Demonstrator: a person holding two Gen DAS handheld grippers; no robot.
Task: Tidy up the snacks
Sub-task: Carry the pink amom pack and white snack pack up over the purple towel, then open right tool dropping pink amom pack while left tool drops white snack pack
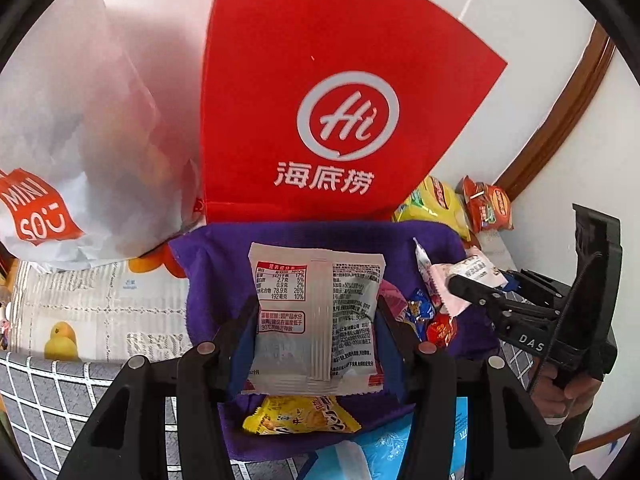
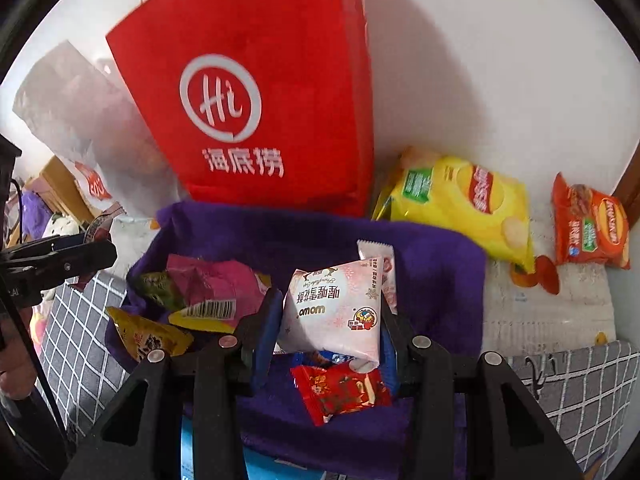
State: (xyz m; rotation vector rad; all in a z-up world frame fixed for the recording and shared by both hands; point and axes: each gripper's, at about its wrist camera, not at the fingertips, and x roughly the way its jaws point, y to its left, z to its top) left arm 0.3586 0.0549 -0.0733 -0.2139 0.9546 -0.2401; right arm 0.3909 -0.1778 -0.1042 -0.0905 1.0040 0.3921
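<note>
Purple bin: each gripper's fingers clamp one white packet, left and right.

A white snack packet, printed back facing up, hangs above the purple fabric bin. A pink-white packet is tilted over the same bin, above a red candy. Inside lie a pink wrapper and yellow packet. Yellow and orange chip bags lie beside the bin.
</note>
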